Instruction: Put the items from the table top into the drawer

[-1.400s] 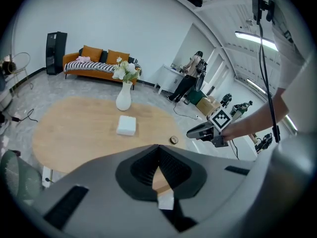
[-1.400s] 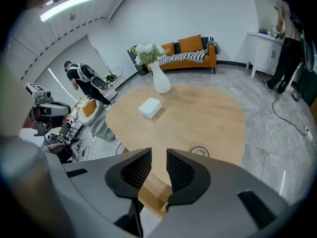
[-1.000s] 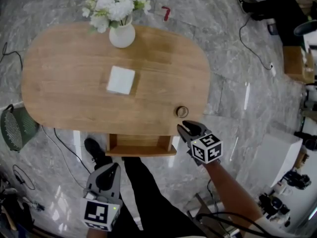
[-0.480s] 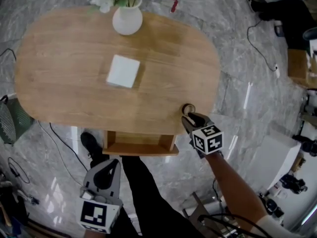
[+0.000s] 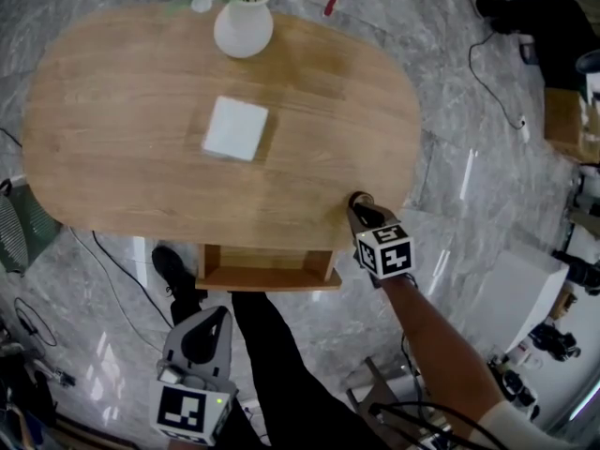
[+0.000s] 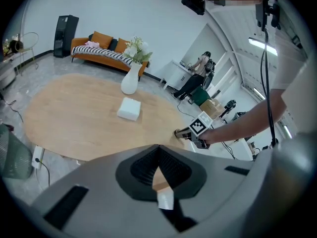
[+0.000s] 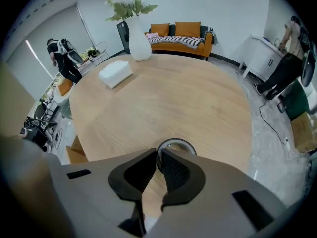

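A small dark ring (image 7: 177, 140) lies near the right front edge of the oval wooden table (image 5: 122, 157). My right gripper (image 7: 158, 155) points steeply down at it. Its jaws have just been closing and now pinch the ring's near rim. In the head view the right gripper (image 5: 359, 206) covers most of the ring. A white box (image 5: 235, 128) lies mid-table. An open drawer (image 5: 267, 268) sticks out under the front edge. My left gripper (image 5: 216, 315) hangs below the drawer, shut and empty, its jaws (image 6: 158, 150) meeting at the tips.
A white vase of flowers (image 5: 244, 28) stands at the table's far edge. My legs and a black shoe (image 5: 173, 270) are in front of the drawer. A green wire basket (image 5: 14, 232) and cables lie on the floor at the left. White furniture (image 5: 525, 289) stands at the right.
My right gripper has come down onto the ring at the table's edge and its jaws have closed on the rim. The left gripper has sunk slightly.
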A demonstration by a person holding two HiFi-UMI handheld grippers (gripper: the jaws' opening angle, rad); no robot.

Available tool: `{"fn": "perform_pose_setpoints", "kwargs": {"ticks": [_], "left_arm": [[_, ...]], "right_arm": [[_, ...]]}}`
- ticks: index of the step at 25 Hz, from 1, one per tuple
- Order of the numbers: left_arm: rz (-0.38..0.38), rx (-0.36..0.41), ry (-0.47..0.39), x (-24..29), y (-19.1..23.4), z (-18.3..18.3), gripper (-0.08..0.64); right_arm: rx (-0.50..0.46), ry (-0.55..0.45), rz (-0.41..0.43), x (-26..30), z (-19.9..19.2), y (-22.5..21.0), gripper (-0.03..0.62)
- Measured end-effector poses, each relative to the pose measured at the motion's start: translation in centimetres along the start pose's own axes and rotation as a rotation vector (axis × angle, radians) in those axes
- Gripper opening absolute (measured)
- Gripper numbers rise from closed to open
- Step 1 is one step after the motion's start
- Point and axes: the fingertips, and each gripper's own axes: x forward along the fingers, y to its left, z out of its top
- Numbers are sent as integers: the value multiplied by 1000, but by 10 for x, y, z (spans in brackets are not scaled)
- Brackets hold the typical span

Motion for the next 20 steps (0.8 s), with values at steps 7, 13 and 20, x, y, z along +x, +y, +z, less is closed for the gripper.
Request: {"fn": "perform_pose_setpoints", "kwargs": {"ticks": [7, 13, 20], "left_arm": [[3, 7, -15, -7, 14, 2, 2], [-6, 20, -10, -16, 17, -3, 2], [-16, 27, -6, -25, 26, -15, 2]], "right_arm": [[-4, -19, 18, -10, 1, 19, 57], [15, -40, 42, -19, 0, 38, 57], [18, -43, 58, -22, -9, 67, 57]]}}
